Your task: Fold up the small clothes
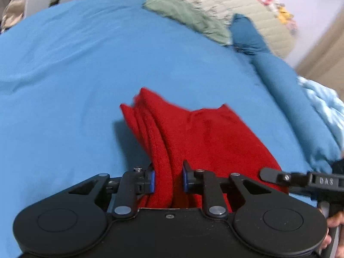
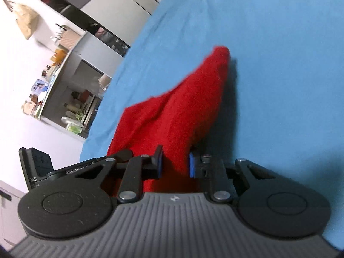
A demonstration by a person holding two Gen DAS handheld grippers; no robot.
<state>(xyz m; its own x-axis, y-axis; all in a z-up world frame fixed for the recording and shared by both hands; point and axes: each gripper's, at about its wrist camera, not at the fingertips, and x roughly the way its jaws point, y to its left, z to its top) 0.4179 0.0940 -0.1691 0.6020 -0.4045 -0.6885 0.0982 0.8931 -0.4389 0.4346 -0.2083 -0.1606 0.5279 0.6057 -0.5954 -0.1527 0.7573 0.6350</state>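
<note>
You hold the red cloth [image 1: 193, 142] lifted mid-fold over the blue sheet [image 1: 64, 75]: left gripper [image 1: 168, 177] and right gripper [image 2: 174, 165] each pinch a thick, fuzzy bunched edge at 6 o'clock. Next, I judge, carry both edges toward 12 and lay them flat.

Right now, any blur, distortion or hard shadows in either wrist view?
Left wrist: the pillows are motion-smeared, the bed sheet bows from the fisheye, and the red cloth casts a soft shadow to its left. Right wrist: the cloth's far tip is blurred, with a darker shadow to its right.
</note>
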